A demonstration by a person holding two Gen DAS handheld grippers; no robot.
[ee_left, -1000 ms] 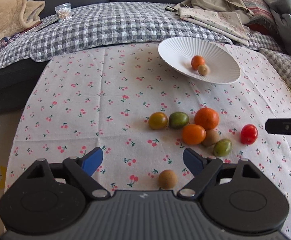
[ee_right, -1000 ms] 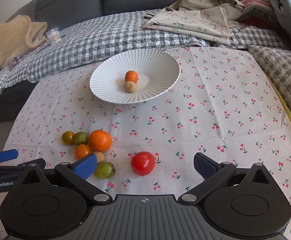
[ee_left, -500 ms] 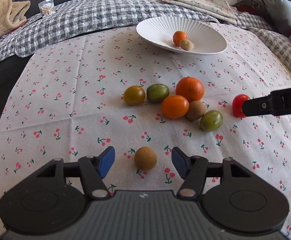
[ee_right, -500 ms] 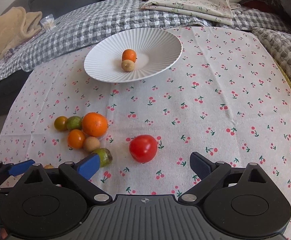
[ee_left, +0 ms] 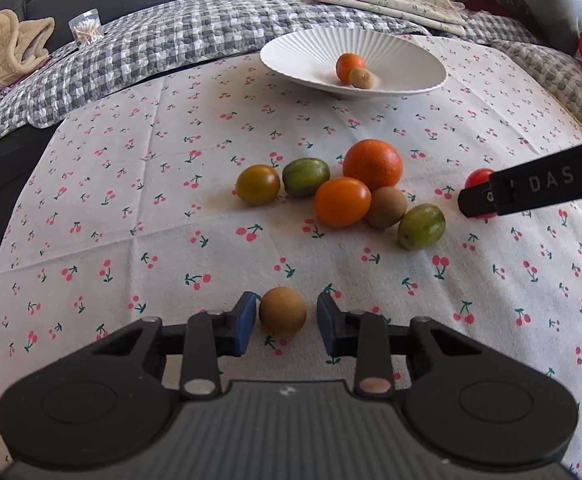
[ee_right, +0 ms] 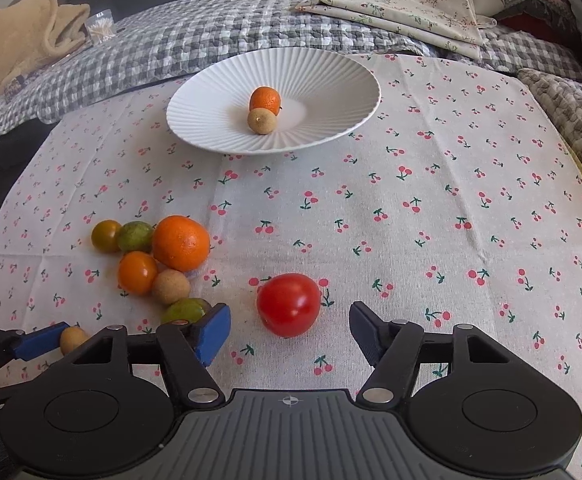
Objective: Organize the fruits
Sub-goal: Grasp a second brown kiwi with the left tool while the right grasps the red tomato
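Left tool (ee_left: 287,322) apart, straddling brown fruit (ee_left: 282,311) near table's front edge. Right tool (ee_right: 289,334) apart, red tomato (ee_right: 289,304) between fingers. Next: clamp, carry to plate (ee_right: 331,80).

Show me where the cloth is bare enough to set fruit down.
Bare cloth runs right of the red tomato, out to the quilted edge, and between the white plate and the fruit cluster. Crowded around that cluster, near the left gripper.
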